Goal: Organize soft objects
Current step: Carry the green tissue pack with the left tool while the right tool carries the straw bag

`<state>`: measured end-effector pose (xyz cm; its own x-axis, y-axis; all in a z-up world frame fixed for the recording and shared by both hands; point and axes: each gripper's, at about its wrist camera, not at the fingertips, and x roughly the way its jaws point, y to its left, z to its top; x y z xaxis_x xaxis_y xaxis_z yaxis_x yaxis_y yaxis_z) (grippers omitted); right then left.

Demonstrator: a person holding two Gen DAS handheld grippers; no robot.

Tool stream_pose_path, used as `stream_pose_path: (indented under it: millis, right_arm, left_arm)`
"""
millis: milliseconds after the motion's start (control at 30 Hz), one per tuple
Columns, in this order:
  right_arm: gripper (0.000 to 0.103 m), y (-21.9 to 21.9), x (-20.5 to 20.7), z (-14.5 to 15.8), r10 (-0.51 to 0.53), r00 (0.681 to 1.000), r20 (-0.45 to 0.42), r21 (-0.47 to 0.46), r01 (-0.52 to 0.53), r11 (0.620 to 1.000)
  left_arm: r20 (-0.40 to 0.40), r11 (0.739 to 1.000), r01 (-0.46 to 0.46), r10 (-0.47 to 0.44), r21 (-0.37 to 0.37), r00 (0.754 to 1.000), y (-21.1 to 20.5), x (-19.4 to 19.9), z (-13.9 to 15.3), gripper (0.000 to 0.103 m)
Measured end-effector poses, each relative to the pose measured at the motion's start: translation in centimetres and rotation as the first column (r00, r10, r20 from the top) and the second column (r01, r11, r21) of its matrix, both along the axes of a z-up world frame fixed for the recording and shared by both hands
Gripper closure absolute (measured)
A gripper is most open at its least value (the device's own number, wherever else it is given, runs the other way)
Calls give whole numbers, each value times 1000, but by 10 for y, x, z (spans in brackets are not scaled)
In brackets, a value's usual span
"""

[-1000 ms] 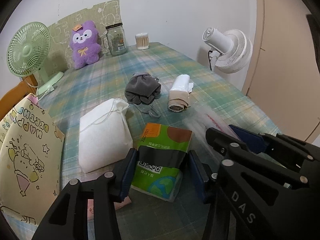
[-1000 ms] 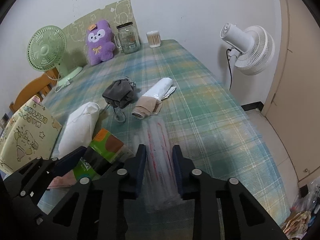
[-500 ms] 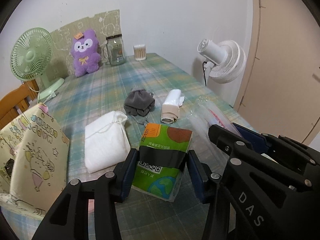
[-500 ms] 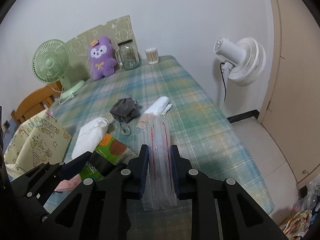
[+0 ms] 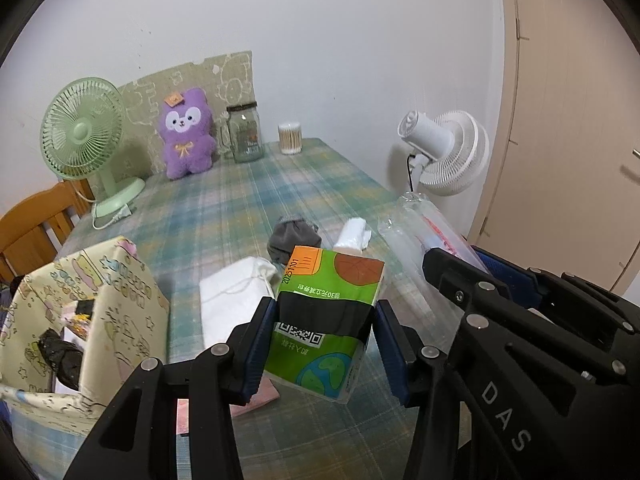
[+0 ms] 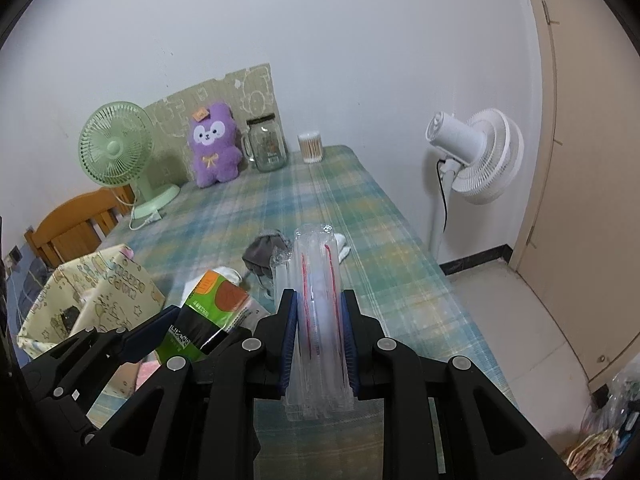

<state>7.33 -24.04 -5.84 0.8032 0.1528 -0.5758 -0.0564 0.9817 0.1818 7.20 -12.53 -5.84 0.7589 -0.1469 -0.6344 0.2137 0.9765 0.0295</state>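
My left gripper (image 5: 324,330) is shut on a green tissue pack (image 5: 328,316) and holds it lifted above the plaid table (image 5: 248,208). The pack also shows in the right wrist view (image 6: 212,312). My right gripper (image 6: 319,320) is shut on a clear plastic packet (image 6: 318,300) with red lines, held up off the table; it shows at the right in the left wrist view (image 5: 424,232). On the table lie a white drawstring pouch (image 5: 232,300), a grey pouch (image 5: 292,238) and a rolled white-and-beige cloth (image 5: 352,234).
A yellow cartoon-print gift bag (image 5: 76,328) stands open at the left with dark items inside. A pink cloth (image 5: 256,396) lies under the left gripper. At the back stand a green fan (image 5: 86,136), purple plush (image 5: 186,136), glass jar (image 5: 245,134) and cotton-swab tub (image 5: 290,138). A white fan (image 5: 448,152) stands off the table's right edge.
Both grippers have risen well above the table with their loads. The tissue pack and the clear packet left the tabletop. The right jaws closed tighter on the packet.
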Motion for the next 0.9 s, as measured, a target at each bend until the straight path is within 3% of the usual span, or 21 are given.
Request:
stream_pose_path:
  millis: [900]
  right_arm:
    - [79, 40, -26, 62, 41, 990, 133, -26, -38, 999]
  left_arm:
    - [160, 998, -66, 66, -6, 985, 41, -27, 58, 52]
